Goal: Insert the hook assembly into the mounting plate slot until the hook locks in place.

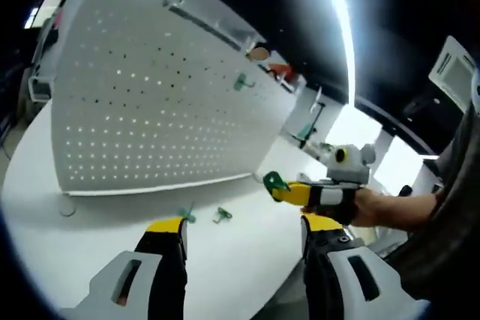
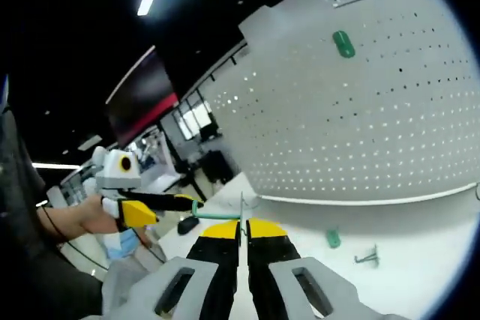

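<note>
A green hook [image 2: 217, 216] is pinched in the closed right gripper [image 2: 241, 230], its wire pointing toward the left gripper [image 2: 154, 206]. Ahead of both stands the white pegboard [image 1: 150, 103], a green hook [image 1: 241, 82] already mounted high on it. The left gripper [image 1: 244, 224] hangs wide, with spare hooks [image 1: 204, 216] on the table [image 1: 232, 260] just beyond.

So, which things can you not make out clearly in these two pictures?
- Left gripper view: the right gripper holds a green hook; its yellow jaws cover most of the hook.
- Left gripper view: two small green pieces on the table, one partly behind the left gripper, the other too small to identify.
- Right gripper view: what the shut jaws of the right gripper pinch is hidden; a thin metal tip shows.
- Right gripper view: the pegboard is cut off by the edge.
</note>
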`<state>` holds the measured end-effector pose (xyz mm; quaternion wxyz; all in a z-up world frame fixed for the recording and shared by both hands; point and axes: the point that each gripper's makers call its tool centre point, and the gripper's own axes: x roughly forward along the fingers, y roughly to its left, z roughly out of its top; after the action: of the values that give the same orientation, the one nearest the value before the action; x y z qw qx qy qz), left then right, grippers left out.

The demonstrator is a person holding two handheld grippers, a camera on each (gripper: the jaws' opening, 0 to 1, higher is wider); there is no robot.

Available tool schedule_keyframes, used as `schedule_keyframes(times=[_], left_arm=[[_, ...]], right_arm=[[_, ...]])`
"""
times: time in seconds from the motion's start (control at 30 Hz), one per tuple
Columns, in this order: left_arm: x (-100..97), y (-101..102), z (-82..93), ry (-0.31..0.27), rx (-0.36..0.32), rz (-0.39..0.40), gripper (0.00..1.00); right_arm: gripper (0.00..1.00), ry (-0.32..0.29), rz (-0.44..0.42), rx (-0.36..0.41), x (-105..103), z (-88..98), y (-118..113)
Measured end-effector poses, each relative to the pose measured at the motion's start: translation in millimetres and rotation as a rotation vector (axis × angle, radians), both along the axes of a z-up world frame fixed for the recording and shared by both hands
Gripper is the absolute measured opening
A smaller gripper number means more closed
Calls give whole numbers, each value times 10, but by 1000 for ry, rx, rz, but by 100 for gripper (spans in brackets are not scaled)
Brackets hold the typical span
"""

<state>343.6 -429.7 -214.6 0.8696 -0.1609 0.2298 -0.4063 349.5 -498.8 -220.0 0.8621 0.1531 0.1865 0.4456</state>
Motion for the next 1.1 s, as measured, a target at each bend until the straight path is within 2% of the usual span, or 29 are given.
schedule_keyframes(times=[0.03, 0.13, 0.23, 0.37, 0.4, 0.43, 0.5, 0.6, 0.73, 0.93, 1.1], left_arm=[[-1, -10, 4, 1, -1, -7, 58], [-32, -59, 49, -5, -22, -39, 53], [-94, -131, 87, 0, -50, -88, 46], [-108, -178, 120, -34, -48, -106, 43], [-154, -241, 179, -22, -98, -135, 41], [-187, -275, 218, -12, -134, -157, 39], [-232, -313, 293, 1, -194, -193, 30], [-262, -344, 377, -11, -231, -214, 22], [-304, -381, 497, 8, -305, -241, 20], [-362, -441, 615, 0, -357, -285, 11], [-390, -462, 657, -15, -370, -304, 7]], right_arm=[[1, 1, 18, 18, -46, 17, 38], [1, 58, 71, 139, -193, 101, 153], [1, 60, 106, 157, -269, 117, 206], [1, 44, 155, 157, -357, 143, 275], [1, 41, 169, 210, -385, 223, 300], [1, 69, 182, 260, -411, 275, 311], [1, 78, 195, 299, -424, 327, 315], [1, 88, 225, 339, -472, 392, 331], [1, 93, 258, 410, -520, 508, 344], [1, 94, 281, 433, -543, 545, 378], [1, 94, 308, 444, -572, 560, 410]])
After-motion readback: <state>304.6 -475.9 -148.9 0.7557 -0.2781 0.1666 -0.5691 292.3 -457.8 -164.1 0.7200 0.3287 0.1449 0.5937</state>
